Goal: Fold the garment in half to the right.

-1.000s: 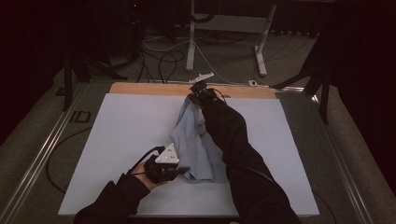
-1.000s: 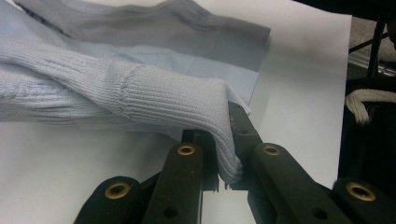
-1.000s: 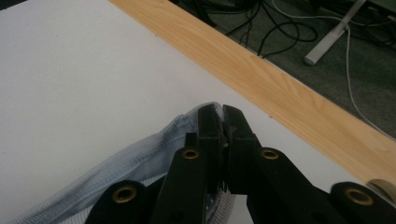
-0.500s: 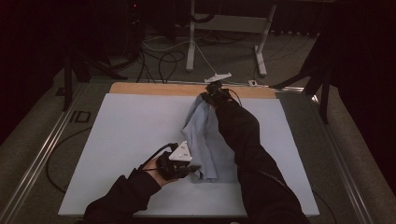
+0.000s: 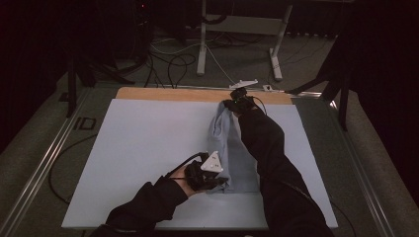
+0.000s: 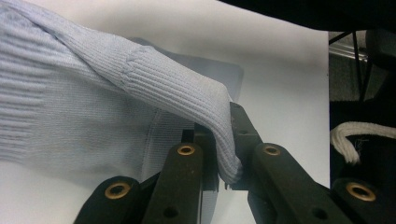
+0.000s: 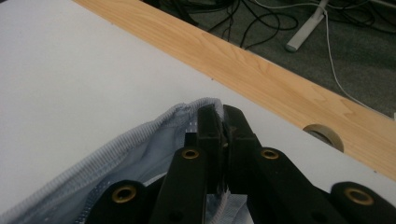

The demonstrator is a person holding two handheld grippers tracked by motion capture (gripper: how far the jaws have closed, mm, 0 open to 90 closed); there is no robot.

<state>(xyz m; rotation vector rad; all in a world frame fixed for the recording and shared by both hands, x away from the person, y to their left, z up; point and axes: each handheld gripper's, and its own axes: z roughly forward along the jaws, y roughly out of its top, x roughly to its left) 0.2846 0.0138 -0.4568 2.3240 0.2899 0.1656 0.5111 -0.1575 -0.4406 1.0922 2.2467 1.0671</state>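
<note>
Left hand-held gripper is clamped on a ribbed cuff or corner of the pale blue sweater, jaws nearly closed with the knit pinched between them. Right hand-held gripper is at the far side of the bench, jaws tight on the sweater's hem edge, just short of the wooden strip. Sweater lies on the white bench surface in a long narrow strip between the two, near end by the person's side, far end lifted slightly. Looks like a stretch-and-straighten step in a fold. Next move probably calls for both grips to hold while the cloth is pulled taut and laid flat; risk is the knit slipping from the left jaws.
</note>
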